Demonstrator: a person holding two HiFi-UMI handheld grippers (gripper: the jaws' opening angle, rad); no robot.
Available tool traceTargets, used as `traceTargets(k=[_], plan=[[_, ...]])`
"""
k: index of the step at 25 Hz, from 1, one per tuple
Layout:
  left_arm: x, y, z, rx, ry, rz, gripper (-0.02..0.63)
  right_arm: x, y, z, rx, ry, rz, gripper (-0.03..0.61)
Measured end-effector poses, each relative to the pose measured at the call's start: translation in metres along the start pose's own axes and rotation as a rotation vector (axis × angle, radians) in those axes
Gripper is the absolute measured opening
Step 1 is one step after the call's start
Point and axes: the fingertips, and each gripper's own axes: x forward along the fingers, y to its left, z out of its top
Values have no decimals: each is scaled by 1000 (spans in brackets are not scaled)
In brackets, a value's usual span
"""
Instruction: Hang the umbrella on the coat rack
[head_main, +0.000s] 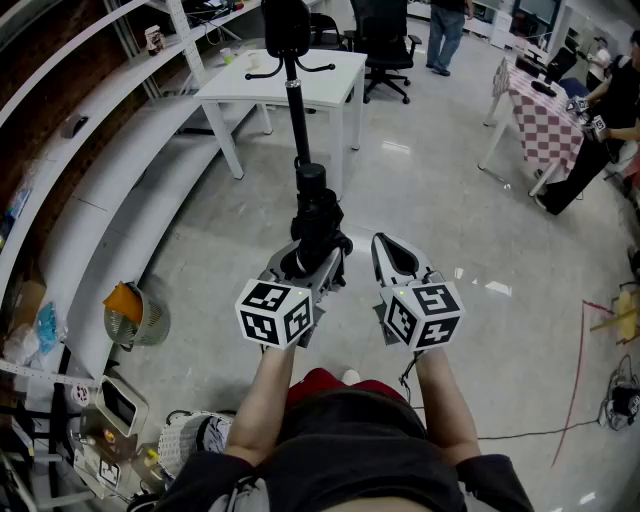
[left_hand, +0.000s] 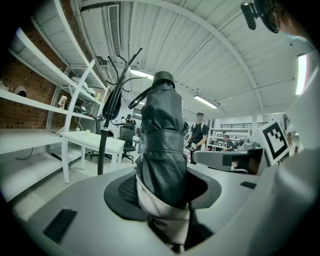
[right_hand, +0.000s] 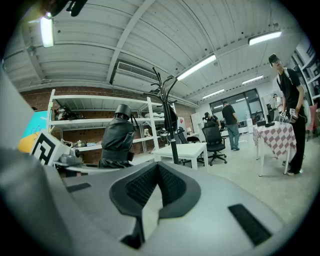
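A person's left gripper (head_main: 315, 262) is clamped on the lower end of a folded black fabric umbrella (head_main: 318, 215), held upright short of a black metal coat rack (head_main: 297, 105). The rack stands by a white rectangular table (head_main: 330, 75) on a glossy grey floor (head_main: 450, 200). The right gripper (head_main: 385, 245), just beside the left, has its jaws together on nothing. Only the head view shows both marker cubes (head_main: 275, 312) side by side, the bare forearms (head_main: 270, 400) and the rack's straight pole beyond the umbrella's top. The left gripper view adds the umbrella's smooth, leathery folds cinched by a strap and a pale band of cloth where the ribbed dark pads (left_hand: 125, 192) squeeze it. It also shows a rounded cap on top and the rack's thin curved hooks (left_hand: 116, 75) against a ribbed white ceiling (left_hand: 200, 45). The right gripper view shows the umbrella from the side, apart from the rack, and a red-and-white checked tablecloth (right_hand: 272, 137) at right.
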Motion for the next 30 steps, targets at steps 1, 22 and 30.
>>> traceTargets(k=[1, 22, 30], plan=[[1, 0, 1, 4, -1, -3, 193, 1, -1, -2, 3, 1, -4, 17], [21, -2, 2, -26, 7, -4, 193, 6, -37, -16, 61, 42, 12, 17], [33, 0, 17, -12, -17, -11, 193, 14, -43, -10, 34, 41, 20, 17]])
